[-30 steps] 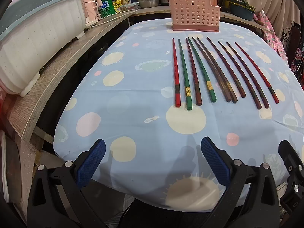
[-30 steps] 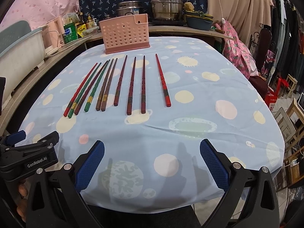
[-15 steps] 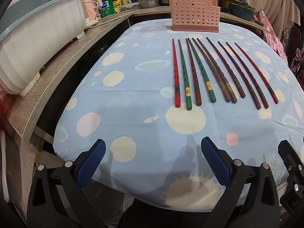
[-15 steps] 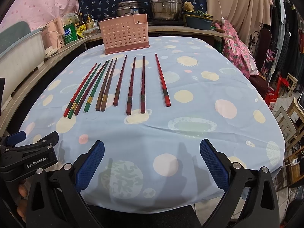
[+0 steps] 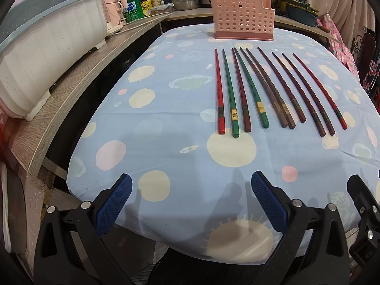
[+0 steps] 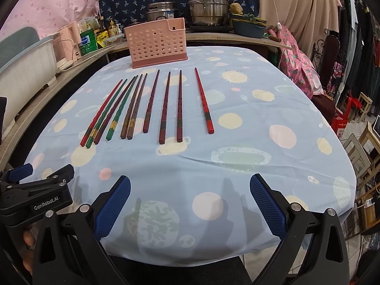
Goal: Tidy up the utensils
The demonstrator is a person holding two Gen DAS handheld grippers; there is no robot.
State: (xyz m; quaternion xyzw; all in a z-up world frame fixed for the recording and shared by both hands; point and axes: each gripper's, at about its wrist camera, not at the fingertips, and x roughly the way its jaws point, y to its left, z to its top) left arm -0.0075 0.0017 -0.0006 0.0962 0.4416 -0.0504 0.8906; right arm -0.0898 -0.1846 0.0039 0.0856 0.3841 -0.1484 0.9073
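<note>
Several chopsticks (image 5: 266, 90) in red, green and brown lie side by side on the blue dotted tablecloth (image 5: 166, 123), tips pointing away; they also show in the right wrist view (image 6: 152, 106). A pink perforated utensil holder (image 5: 243, 16) stands upright behind them, also seen in the right wrist view (image 6: 156, 44). My left gripper (image 5: 190, 201) is open and empty above the table's near edge. My right gripper (image 6: 190, 200) is open and empty beside it, to its right.
A wooden counter (image 5: 78, 78) runs along the left with a large white tub (image 5: 45, 45), bottles and a pink kettle. Steel pots (image 6: 209, 7) stand behind the holder. Chairs and stools (image 6: 363, 142) stand off the table's right side.
</note>
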